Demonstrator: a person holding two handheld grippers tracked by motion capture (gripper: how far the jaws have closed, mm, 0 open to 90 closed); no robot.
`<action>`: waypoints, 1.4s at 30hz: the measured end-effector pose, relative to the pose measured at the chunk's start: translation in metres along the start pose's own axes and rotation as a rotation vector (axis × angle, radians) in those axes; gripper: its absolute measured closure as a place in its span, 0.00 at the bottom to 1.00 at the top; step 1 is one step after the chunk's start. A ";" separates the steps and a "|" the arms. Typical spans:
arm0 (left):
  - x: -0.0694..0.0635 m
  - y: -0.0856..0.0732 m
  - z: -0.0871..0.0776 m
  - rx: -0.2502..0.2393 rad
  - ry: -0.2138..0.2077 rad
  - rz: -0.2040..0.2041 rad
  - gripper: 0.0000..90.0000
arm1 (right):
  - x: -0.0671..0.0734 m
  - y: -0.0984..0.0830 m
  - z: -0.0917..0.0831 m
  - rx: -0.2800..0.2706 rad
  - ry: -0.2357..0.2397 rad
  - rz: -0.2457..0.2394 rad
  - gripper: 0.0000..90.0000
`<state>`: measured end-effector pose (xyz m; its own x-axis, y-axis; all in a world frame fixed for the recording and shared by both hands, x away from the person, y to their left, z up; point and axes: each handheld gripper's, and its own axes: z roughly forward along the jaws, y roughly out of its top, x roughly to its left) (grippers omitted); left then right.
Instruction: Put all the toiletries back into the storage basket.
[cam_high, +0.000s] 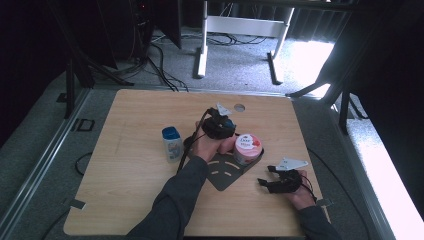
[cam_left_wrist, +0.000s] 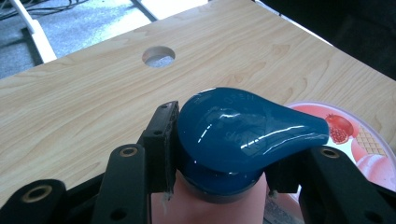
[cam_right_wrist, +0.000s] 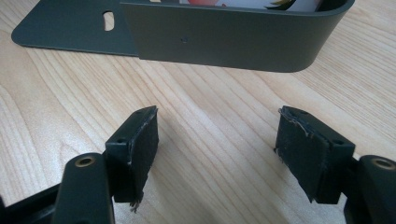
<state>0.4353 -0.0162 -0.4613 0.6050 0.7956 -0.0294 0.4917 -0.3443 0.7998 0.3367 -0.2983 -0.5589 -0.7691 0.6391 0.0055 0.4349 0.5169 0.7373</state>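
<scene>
Two hand-held grippers over a pale wood-grain tabletop (cam_high: 130, 200). Left hand-held gripper (cam_high: 220, 125) sits mid-table, clamped on the glossy blue pump cap (cam_left_wrist: 243, 135) of a bottle: black foam pads press the cap's collar from both sides in the left gripper view. Cap is smooth moulded plastic, rounded dome tapering to a blunt spout; pinkish bottle body (cam_left_wrist: 210, 210) just below it, mostly hidden. Bottle stands upright beside the round tub (cam_high: 248, 148), pink, with a flat printed lid showing fruit art; whether they touch I cannot tell. Tub sits in a dark grey metal holder (cam_high: 225, 175), flat matte sheet with slots and a curved upright wall with rounded corners.

Right hand-held gripper (cam_high: 278, 183) lies low at the near right of the tabletop, jaws apart, nothing between them; the right gripper view shows square black pads (cam_right_wrist: 140, 149) with frayed edges, bare wood between, the holder's wall ahead. Grey three-cornered plate on top of each gripper.

Small white bottle with light-blue cap (cam_high: 172, 143), rounded shoulders, stands left of the left hand, near it. Round hole (cam_high: 239, 107) cut in the tabletop toward the far edge. Grey carpeted floor (cam_high: 30, 150) around the table.
</scene>
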 end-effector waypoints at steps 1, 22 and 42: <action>0.000 0.000 0.000 0.003 -0.003 0.004 0.58 | 0.000 0.000 0.000 0.000 0.000 0.000 0.33; 0.002 -0.002 -0.001 0.012 -0.005 -0.003 0.46 | 0.000 0.000 0.000 0.000 0.001 0.002 0.33; 0.001 -0.008 -0.014 0.012 -0.040 0.035 0.37 | 0.000 0.000 0.000 0.000 -0.001 -0.002 0.33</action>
<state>0.4232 -0.0052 -0.4596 0.6463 0.7627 -0.0260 0.4773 -0.3774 0.7935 0.3366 -0.2982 -0.5590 -0.7694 0.6388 0.0038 0.4336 0.5179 0.7374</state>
